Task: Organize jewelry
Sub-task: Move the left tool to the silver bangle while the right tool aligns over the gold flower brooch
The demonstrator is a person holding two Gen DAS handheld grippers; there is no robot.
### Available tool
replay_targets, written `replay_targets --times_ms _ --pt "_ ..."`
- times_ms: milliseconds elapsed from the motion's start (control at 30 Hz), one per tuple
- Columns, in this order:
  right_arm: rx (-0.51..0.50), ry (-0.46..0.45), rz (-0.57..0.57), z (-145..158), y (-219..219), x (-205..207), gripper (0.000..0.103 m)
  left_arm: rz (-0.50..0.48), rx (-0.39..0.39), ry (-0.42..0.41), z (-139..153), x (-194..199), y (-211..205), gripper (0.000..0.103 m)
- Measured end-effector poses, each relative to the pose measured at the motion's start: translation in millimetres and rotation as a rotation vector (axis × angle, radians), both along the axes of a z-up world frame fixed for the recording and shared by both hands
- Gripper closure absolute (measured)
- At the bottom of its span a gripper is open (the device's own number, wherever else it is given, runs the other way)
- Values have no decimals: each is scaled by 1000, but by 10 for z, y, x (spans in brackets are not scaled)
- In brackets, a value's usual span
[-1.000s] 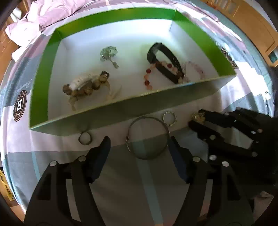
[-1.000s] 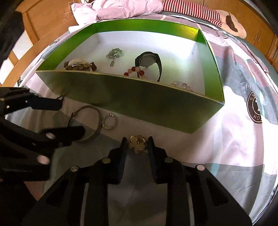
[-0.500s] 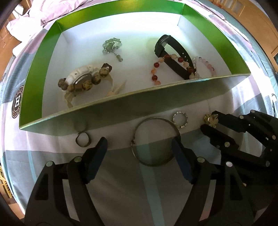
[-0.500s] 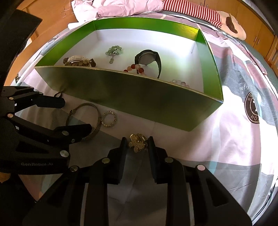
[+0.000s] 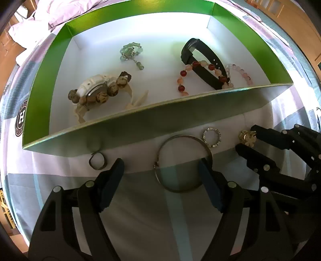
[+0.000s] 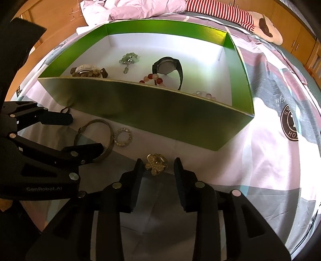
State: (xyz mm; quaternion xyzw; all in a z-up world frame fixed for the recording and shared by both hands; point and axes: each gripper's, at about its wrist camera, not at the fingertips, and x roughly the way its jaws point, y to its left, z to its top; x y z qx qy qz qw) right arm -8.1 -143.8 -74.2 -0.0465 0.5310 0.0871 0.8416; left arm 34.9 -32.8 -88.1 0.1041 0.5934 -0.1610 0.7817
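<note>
A green box (image 5: 128,128) with a white floor holds a black watch (image 5: 200,62), a red bead bracelet (image 5: 192,70), a pale green piece (image 5: 130,51) and a brown bead bracelet with a white watch (image 5: 96,92). On the bedsheet in front lie a silver bangle (image 5: 182,162), a sparkly ring (image 5: 212,137), a dark ring (image 5: 97,160) and a gold flower brooch (image 6: 156,161). My left gripper (image 5: 160,170) is open over the bangle. My right gripper (image 6: 158,170) is open, its fingers on either side of the brooch without touching it.
The box (image 6: 160,112) stands on a pink, white and grey bedsheet (image 6: 270,160). Pink bedding (image 6: 144,9) and a striped plush (image 6: 230,15) lie behind it. Wooden cabinets (image 6: 301,36) stand at the right.
My right gripper's fingers have opened away from the gold brooch. My left gripper has moved a little forward, over the bangle.
</note>
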Motion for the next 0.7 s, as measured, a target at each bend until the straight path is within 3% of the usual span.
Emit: replay_targets --times_ms 200,333,700 --pt "-12 -19 -24 12 -37 9 68 -14 17 -12 12 -59 -68 27" --pt "-10 -34 -11 49 -21 -10 77 -21 22 -18 0 -85 -90 27" --pt "6 0 -25 21 -52 40 77 -53 34 -40 28 -152 -164 34"
